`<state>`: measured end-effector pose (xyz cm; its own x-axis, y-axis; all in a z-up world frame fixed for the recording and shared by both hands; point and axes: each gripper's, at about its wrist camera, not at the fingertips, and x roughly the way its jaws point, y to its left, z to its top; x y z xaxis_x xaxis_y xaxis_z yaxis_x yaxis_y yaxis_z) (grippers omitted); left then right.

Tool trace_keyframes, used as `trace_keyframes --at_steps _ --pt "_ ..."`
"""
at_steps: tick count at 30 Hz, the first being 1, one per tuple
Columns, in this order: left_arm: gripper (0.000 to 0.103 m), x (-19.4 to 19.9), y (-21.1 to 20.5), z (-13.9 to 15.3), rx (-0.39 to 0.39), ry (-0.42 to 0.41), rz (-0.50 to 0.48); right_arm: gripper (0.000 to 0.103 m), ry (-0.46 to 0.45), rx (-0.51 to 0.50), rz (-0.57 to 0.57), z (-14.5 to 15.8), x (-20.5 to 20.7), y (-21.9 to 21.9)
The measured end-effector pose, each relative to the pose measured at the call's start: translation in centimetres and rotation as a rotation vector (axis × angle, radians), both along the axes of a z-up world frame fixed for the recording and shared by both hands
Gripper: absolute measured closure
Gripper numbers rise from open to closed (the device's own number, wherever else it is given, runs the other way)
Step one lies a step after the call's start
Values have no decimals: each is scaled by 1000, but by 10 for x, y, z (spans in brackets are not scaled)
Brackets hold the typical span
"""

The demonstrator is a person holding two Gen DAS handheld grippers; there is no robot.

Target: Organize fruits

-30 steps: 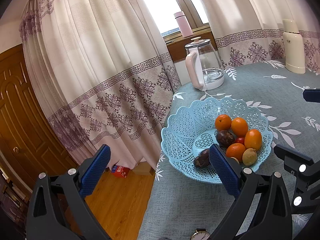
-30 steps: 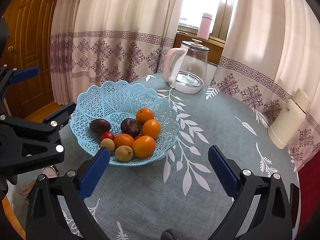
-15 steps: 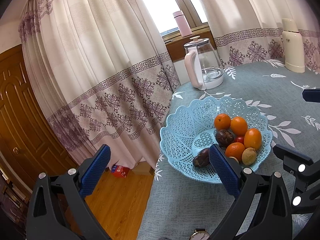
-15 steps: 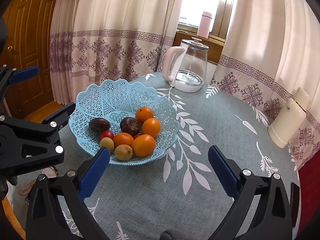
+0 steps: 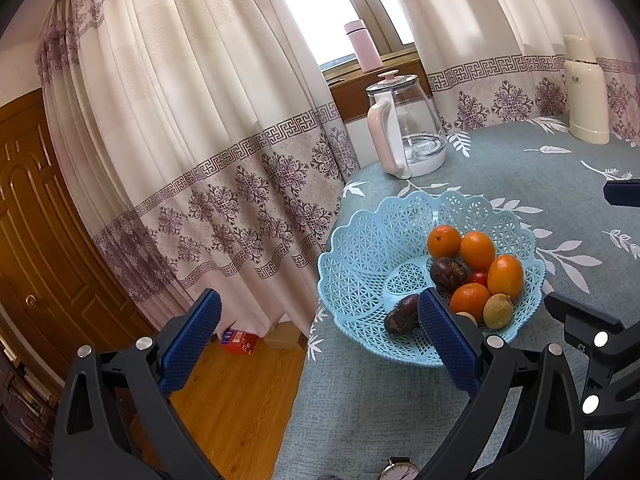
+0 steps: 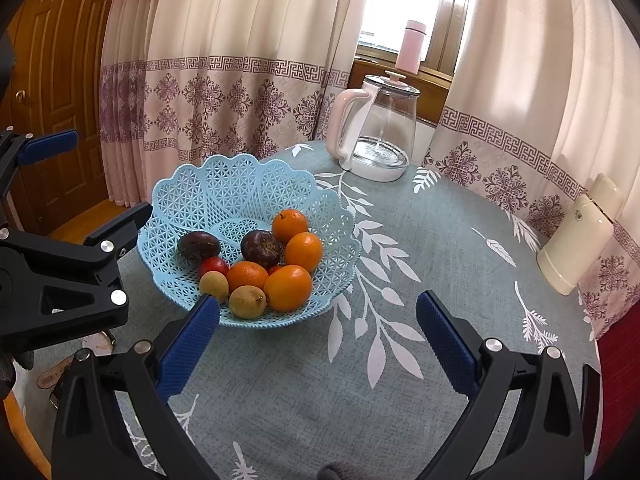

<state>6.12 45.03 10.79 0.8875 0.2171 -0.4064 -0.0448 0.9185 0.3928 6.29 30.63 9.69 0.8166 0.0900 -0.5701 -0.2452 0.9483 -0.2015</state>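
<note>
Hardly any change from a moment ago: left gripper (image 5: 320,332) and right gripper (image 6: 318,330) wide, empty. Fruits (image 6: 260,264) all in basket (image 6: 240,184); probably finished.

Plenty of bare tablecloth (image 6: 440,248) ahead of the right gripper (image 6: 318,334); fruit basket (image 6: 240,192) sits front-left, glass kettle (image 6: 376,128) further back.

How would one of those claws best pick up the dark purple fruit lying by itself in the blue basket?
Probably from above, across the narrow middle of the lone dark fruit. It lies apart from the pile, so both fingers fit beside it, while the basket wall blocks a low sideways approach.
</note>
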Motion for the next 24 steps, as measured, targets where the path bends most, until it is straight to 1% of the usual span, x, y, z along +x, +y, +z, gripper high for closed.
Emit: trace_keyframes --at_steps 6,13,15,19,24 --pt "3 0 0 -1 0 2 -2 5 13 8 21 -5 0 1" --pt "3 0 -1 -2 1 4 -2 5 -1 -9 37 -7 -4 5" --pt "3 0 -2 -3 2 5 -5 5 4 -7 33 -7 -3 4" --pt "3 0 -4 -3 5 6 -11 5 41 15 2 -8 3 -3" --pt "3 1 -7 -1 5 6 -21 5 59 23 -25 -11 5 -15"
